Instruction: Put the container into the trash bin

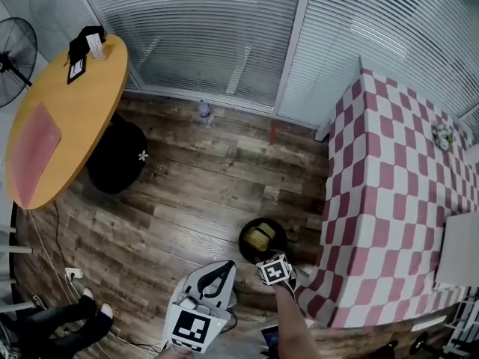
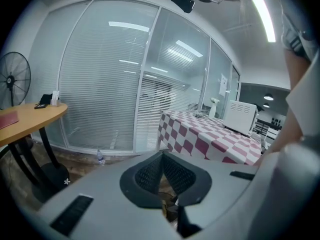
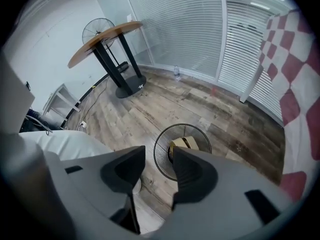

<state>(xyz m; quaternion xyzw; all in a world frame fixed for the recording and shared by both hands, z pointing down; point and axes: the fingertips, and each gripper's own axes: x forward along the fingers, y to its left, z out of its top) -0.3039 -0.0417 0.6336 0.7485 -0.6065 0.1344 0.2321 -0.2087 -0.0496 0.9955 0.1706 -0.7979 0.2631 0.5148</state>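
We are pointing our right gripper steeply down over the one bin, jaws spread and empty. The single container is lying inside it. Our left gripper is aiming flatter, jaws pressed together on nothing. Only its view is showing what seems a white oven on the table.

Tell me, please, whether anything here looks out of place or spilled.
Only a small bottle on the floor by the blinds looks out of place. The container lies inside the trash bin; nothing spilled.
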